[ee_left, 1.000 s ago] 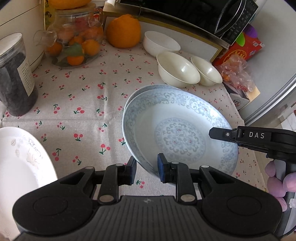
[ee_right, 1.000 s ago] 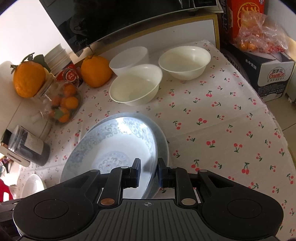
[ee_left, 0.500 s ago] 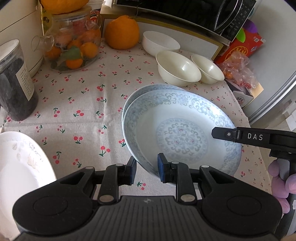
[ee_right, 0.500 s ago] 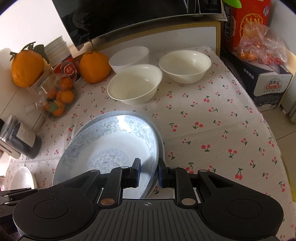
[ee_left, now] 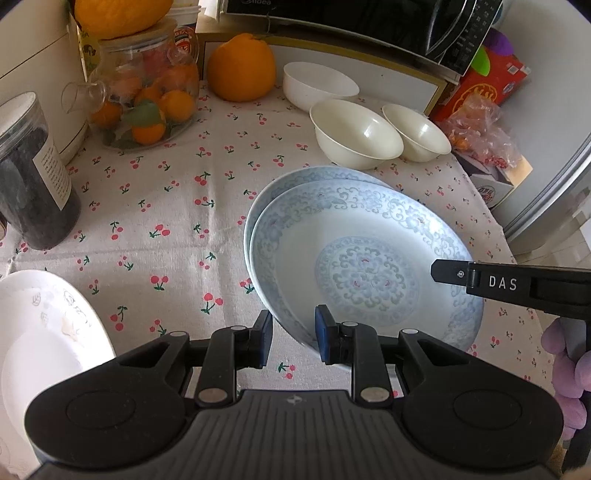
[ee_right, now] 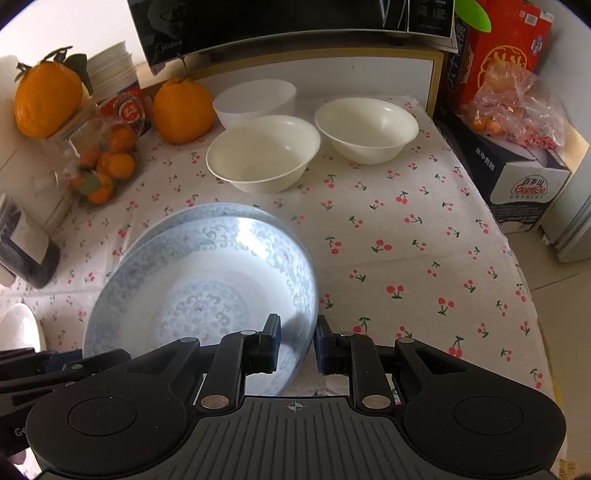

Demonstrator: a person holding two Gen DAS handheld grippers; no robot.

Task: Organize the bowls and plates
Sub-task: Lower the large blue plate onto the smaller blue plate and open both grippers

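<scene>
A blue-patterned plate point(ee_left: 365, 273) is held by its rim from both sides. My left gripper point(ee_left: 293, 338) is shut on its near-left rim. My right gripper point(ee_right: 297, 343) is shut on the opposite rim point(ee_right: 306, 295), and its finger point(ee_left: 448, 271) reaches in from the right in the left wrist view. The plate is tilted over a matching plate point(ee_left: 295, 177) lying on the cherry-print tablecloth point(ee_left: 166, 229). Whether the two plates touch cannot be told. Three white bowls point(ee_right: 255, 99) point(ee_right: 262, 153) point(ee_right: 365, 129) stand behind. A white plate point(ee_left: 40, 332) lies at the near left.
At the back left are a glass jar of small oranges point(ee_left: 144, 99), a large orange point(ee_left: 242, 68) and a dark jar point(ee_left: 29, 177). A microwave point(ee_left: 369, 18) stands behind the bowls. A red box point(ee_right: 498, 51) and a bag point(ee_right: 517, 103) sit past the table's right edge.
Both grippers keep their hold on the patterned plate. The right gripper has rolled slightly and the plate has tilted with it. The left gripper has hardly moved.
</scene>
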